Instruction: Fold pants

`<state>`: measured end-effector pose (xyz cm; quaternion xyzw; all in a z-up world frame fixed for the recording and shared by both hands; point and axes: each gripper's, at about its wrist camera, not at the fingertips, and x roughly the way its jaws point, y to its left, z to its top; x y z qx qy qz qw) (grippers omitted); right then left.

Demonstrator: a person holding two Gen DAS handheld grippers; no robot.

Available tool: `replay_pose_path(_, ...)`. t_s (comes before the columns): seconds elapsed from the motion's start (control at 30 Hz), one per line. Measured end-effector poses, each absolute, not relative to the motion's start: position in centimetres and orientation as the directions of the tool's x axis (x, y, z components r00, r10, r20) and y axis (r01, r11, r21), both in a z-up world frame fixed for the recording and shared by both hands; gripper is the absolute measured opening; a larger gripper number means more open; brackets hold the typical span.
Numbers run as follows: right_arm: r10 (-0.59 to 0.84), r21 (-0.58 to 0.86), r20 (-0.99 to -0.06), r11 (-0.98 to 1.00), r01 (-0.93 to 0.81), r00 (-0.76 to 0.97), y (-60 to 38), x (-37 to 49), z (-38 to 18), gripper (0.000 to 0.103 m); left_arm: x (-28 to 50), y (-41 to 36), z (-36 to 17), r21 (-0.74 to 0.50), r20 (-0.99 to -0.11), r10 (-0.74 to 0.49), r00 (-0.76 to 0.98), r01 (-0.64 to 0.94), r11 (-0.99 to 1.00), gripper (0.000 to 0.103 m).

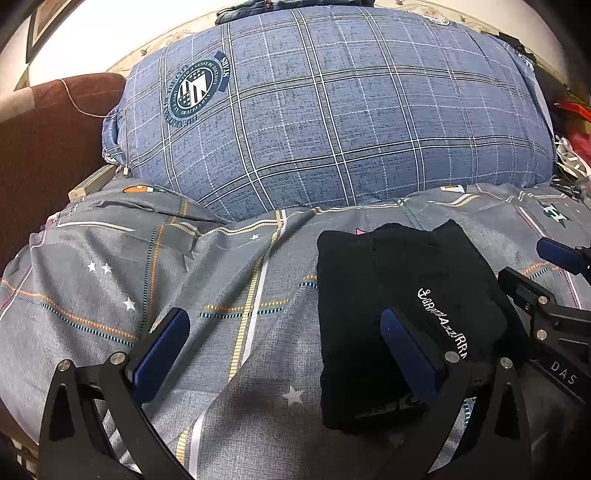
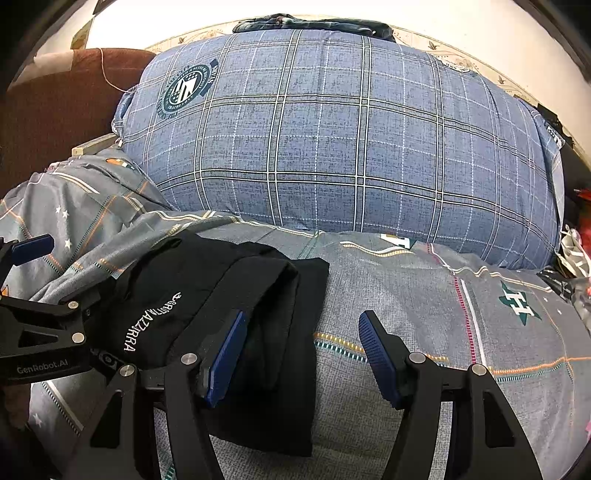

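Observation:
The black pants (image 1: 399, 295) lie folded into a compact rectangle on the grey patterned bed sheet (image 1: 221, 295), white lettering facing up. They also show in the right wrist view (image 2: 236, 295). My left gripper (image 1: 284, 332) is open and empty, hovering over the pants' left edge, its right finger above the fabric. My right gripper (image 2: 301, 339) is open and empty over the pants' right edge, its left finger above the fabric. Each gripper shows at the edge of the other's view.
A large blue plaid pillow (image 1: 332, 118) lies across the bed behind the pants. A brown sofa or chair (image 1: 48, 147) stands at the left. Cluttered items (image 1: 576, 122) sit at the right edge. Folded clothes (image 2: 314, 26) rest beyond the pillow.

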<state>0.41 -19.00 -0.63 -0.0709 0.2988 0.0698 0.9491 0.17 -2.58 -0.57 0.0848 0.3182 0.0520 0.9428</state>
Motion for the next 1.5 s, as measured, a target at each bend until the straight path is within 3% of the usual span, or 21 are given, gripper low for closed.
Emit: replay_pose_path(1.5, 0.096, -0.096, -0.581, 0.978, -0.185, 0.808, -18.56, 0.25, -0.98, 0.067, -0.13, -3.38, -0.59, 0.205, -0.588, 0.125, 0.799, -0.002, 0.979, 0.103)
